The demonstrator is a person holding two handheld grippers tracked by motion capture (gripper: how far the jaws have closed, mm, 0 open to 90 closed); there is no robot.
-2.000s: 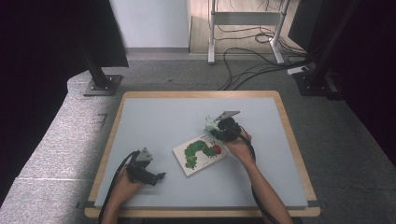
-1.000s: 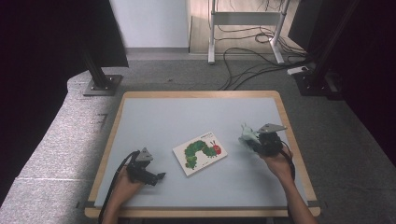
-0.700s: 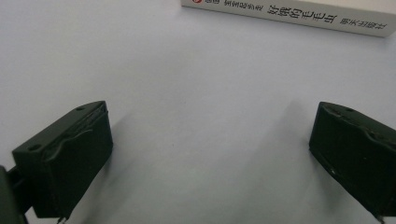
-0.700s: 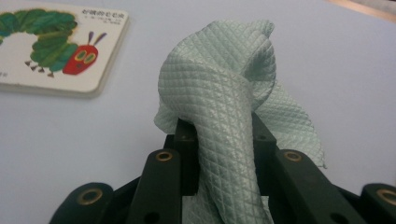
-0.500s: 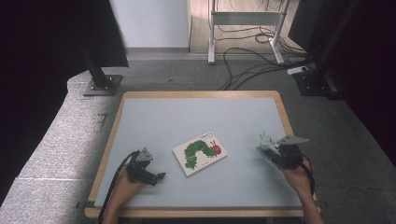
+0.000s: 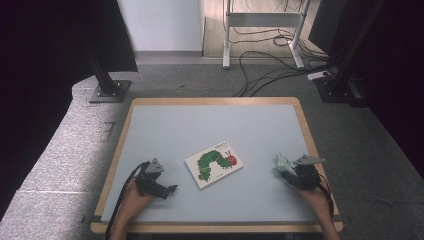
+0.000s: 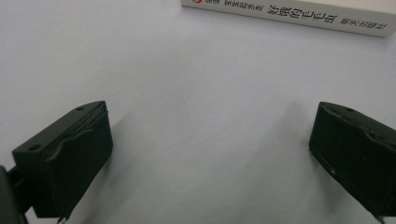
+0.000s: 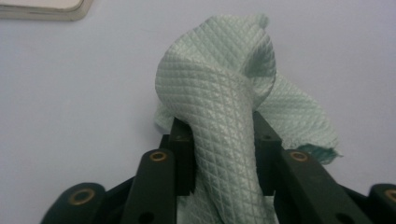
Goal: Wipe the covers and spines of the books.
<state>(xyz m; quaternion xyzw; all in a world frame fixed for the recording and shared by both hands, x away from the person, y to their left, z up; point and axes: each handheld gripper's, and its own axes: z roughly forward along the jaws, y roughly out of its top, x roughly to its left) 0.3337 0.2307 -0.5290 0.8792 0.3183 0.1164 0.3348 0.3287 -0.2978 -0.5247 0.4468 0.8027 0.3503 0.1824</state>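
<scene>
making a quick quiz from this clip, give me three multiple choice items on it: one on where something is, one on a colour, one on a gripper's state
1. Where does the book lie?
A. mid-table between the two grippers
B. on the floor
C. under the cloth

2. What colour is the cloth?
A. red
B. pale green
C. black

3. How does the left gripper stand?
A. shut on the book
B. shut on the cloth
C. open, nothing between its jaws

Answers:
1 A: the high view shows the book flat on the table, apart from both grippers.
2 B: the right gripper view shows pale green quilted fabric in the right gripper.
3 C: the left gripper view shows bare table between wide jaws.
</scene>
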